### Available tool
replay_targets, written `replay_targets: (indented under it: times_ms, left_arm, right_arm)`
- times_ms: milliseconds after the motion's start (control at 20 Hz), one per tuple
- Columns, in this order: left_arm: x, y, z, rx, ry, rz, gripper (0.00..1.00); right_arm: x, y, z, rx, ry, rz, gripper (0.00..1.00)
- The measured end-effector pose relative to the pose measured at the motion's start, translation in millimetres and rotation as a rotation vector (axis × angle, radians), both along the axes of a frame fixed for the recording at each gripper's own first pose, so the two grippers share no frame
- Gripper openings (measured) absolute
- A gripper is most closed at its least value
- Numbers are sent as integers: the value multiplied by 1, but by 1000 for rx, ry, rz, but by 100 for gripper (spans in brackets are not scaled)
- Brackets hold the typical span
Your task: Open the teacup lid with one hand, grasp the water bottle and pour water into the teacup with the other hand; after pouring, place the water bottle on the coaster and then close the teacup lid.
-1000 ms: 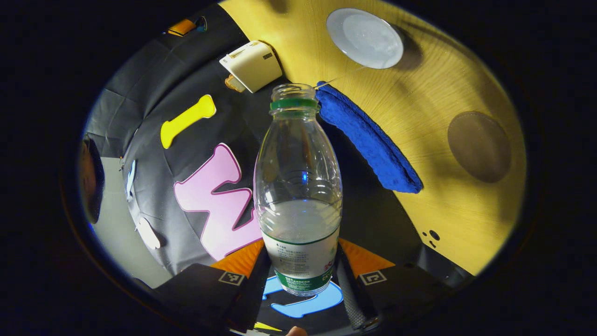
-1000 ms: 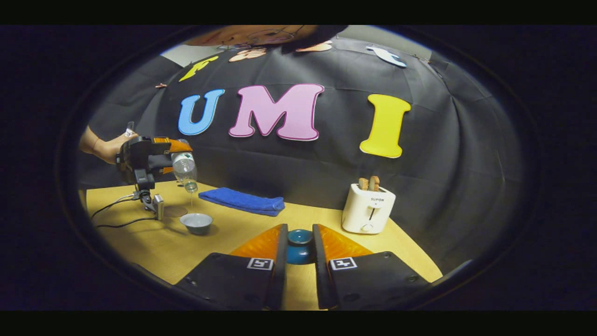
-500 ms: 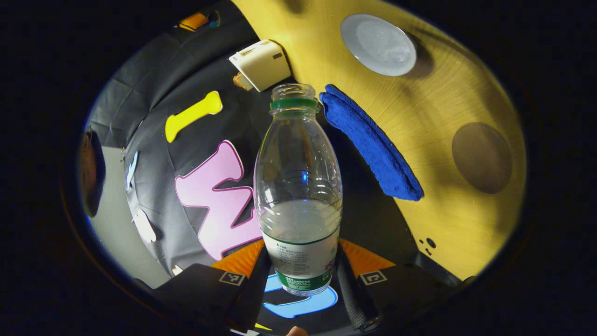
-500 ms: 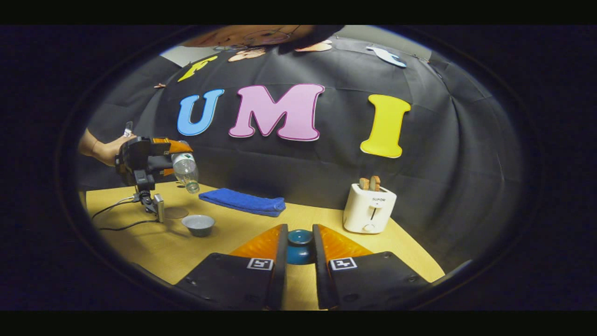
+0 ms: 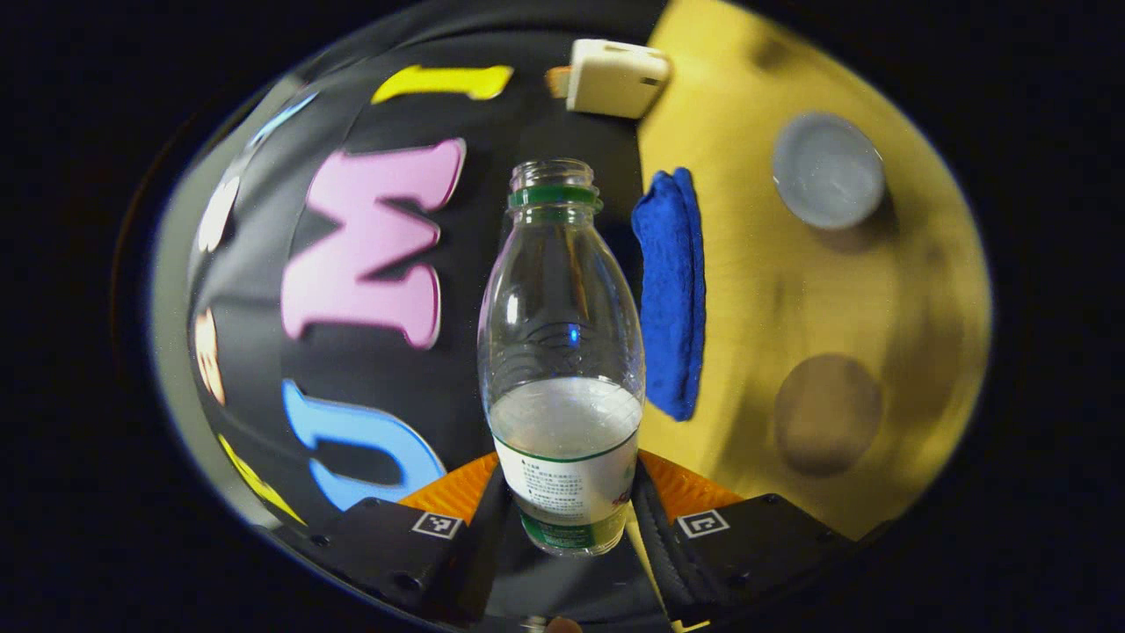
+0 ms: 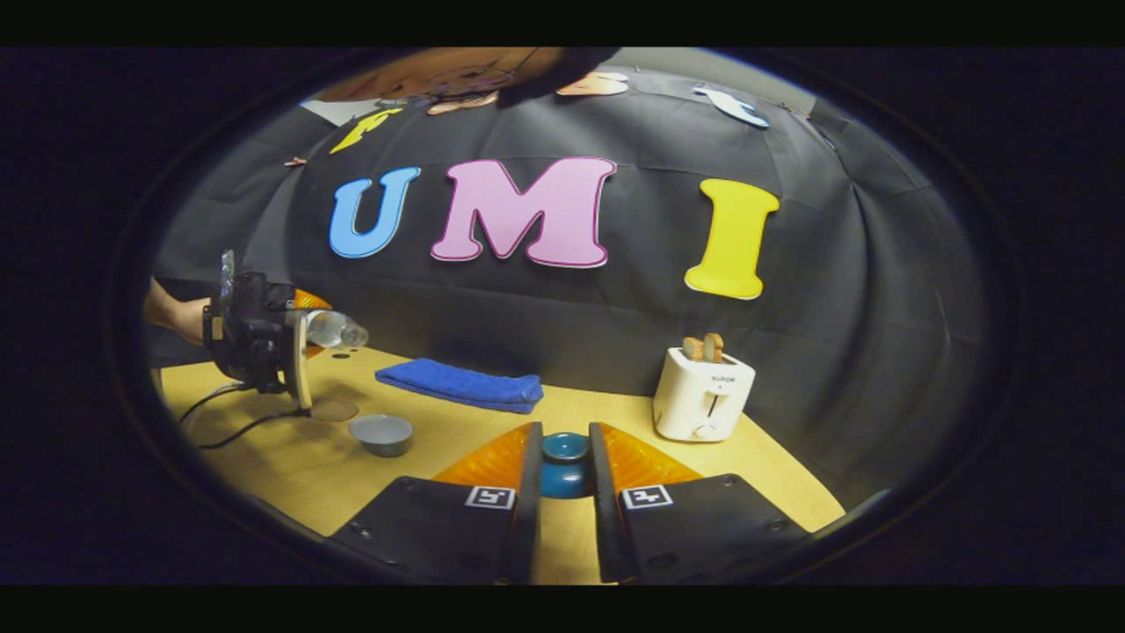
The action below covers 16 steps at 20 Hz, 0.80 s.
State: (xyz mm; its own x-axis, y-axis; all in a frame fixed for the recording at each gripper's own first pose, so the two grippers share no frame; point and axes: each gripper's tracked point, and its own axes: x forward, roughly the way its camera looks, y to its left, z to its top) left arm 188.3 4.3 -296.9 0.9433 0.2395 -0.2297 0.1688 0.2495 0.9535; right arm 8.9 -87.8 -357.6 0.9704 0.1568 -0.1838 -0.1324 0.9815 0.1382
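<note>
My left gripper (image 5: 567, 519) is shut on the lower body of a clear, uncapped water bottle (image 5: 562, 334) with a green neck ring, about a third full. In the right gripper view that left gripper (image 6: 309, 327) hovers above the table at far left, held by a hand, with the bottle (image 6: 341, 331) nearly level and its mouth pointing right. The open grey teacup (image 6: 381, 433) (image 5: 828, 170) stands below and to the right of it. The round brown coaster (image 6: 334, 410) (image 5: 828, 413) lies beside the cup. My right gripper (image 6: 565, 457) is shut on the teal lid (image 6: 565, 479) above the table.
A folded blue towel (image 6: 461, 385) (image 5: 670, 290) lies at the back of the yellow table (image 6: 290, 475). A white toaster (image 6: 703, 396) (image 5: 615, 77) with bread in it stands at the right. A black cable (image 6: 228, 422) trails across the table's left side.
The thin stream into the teacup has stopped. The left gripper has swung the bottle's mouth up from pointing down to nearly level and drawn back left. The right gripper holds still with the lid.
</note>
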Motion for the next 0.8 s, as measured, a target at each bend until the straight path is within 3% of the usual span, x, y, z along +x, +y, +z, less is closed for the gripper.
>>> replay_targets:
  times_ms: [50,150,250,350,400,500,600,800]
  left_arm:
    - [0,-1,-2,-96,-8,17,74]
    - [3,-4,-4,-298,-30,37,74]
    - [9,-15,-1,-490,-43,40,74]
    - [5,-32,1,-723,-43,24,74]
    - [6,-43,-1,-845,-34,15,74]
    - [3,-51,-2,-1062,-38,35,74]
    - [5,-59,-6,-1194,-69,59,74]
    - [6,-66,-9,-1311,-56,70,74]
  right_arm:
    - [2,5,0,3,-2,2,24]
    - [7,14,1,12,-4,8,24]
    - [10,22,4,18,-8,11,34]
    - [11,29,6,19,-8,17,24]
    - [12,32,6,18,-7,21,29]
    - [12,37,6,14,-5,28,24]
    - [12,39,7,11,-5,30,24]
    - [14,40,9,4,-1,27,24]
